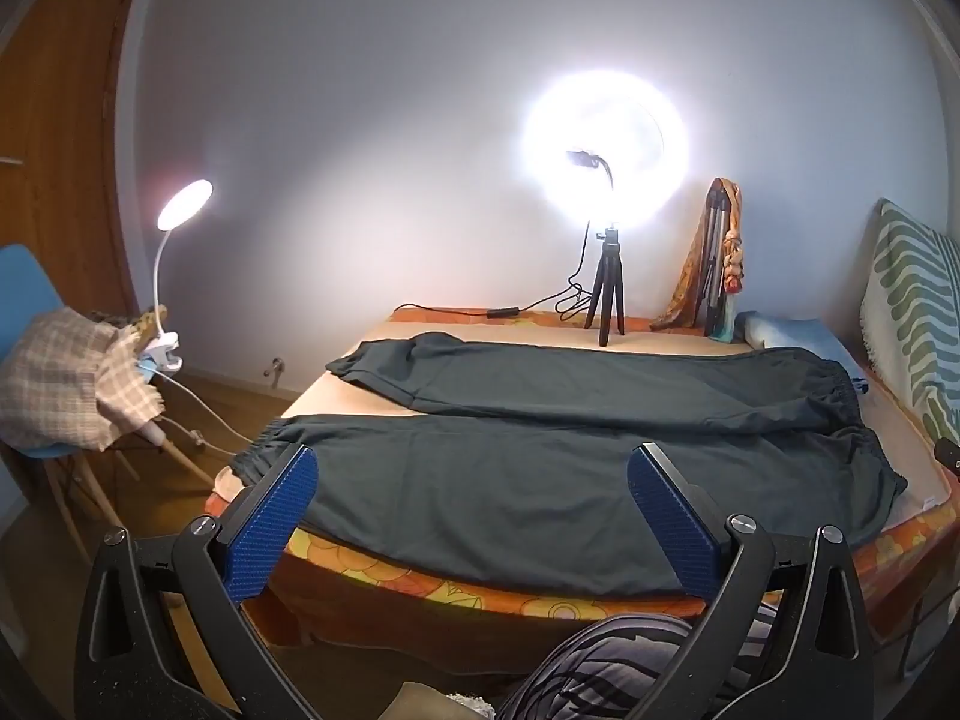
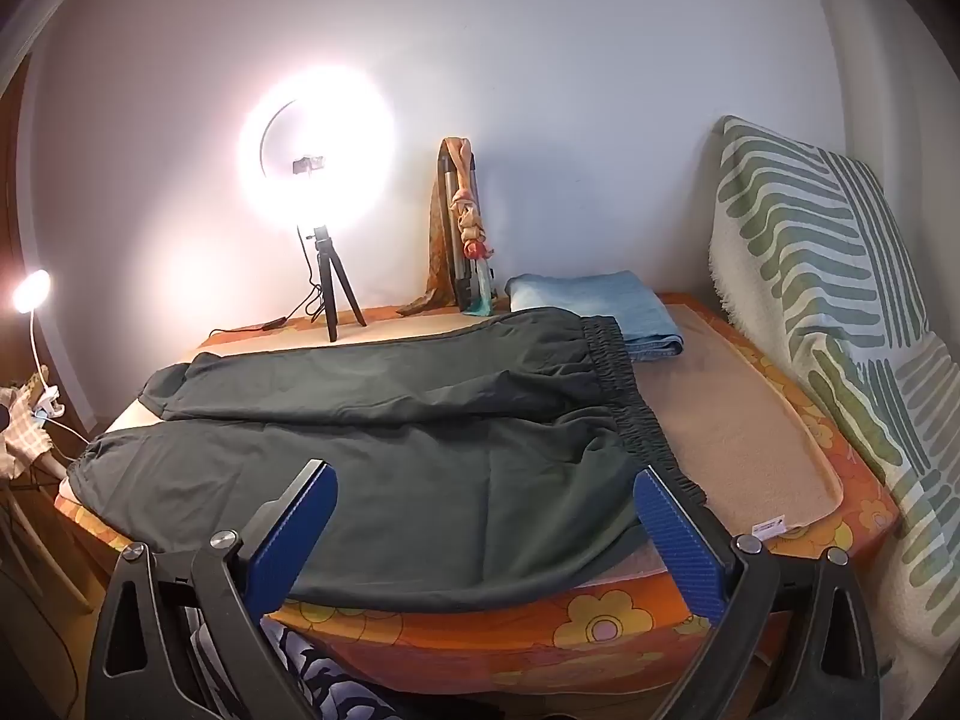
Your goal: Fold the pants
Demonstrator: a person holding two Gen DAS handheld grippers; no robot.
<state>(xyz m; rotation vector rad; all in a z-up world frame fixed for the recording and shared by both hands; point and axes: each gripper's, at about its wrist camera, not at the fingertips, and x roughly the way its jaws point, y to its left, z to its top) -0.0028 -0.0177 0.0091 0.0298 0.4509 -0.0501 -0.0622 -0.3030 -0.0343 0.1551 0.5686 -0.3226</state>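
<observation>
Dark green pants (image 1: pixel 540 468) (image 2: pixel 390 468) lie spread flat across the bed, legs side by side running left, the elastic waistband (image 2: pixel 630 396) at the right. My left gripper (image 1: pixel 474 468) hovers open at the bed's near edge, over the near leg, nothing between its blue pads. In the right wrist view my right gripper (image 2: pixel 486 492) stands open too, above the near hip part of the pants, its right finger (image 2: pixel 672 534) close to the waistband's near corner. Neither gripper touches the cloth.
A ring light on a small tripod (image 1: pixel 606 294) (image 2: pixel 330 282) stands at the bed's far edge with its cable. Folded blue jeans (image 2: pixel 606 306) lie beyond the waistband. A striped cushion (image 2: pixel 828 312) leans at the right. A clip lamp (image 1: pixel 174 228) and chair with checked cloth (image 1: pixel 66 372) stand left.
</observation>
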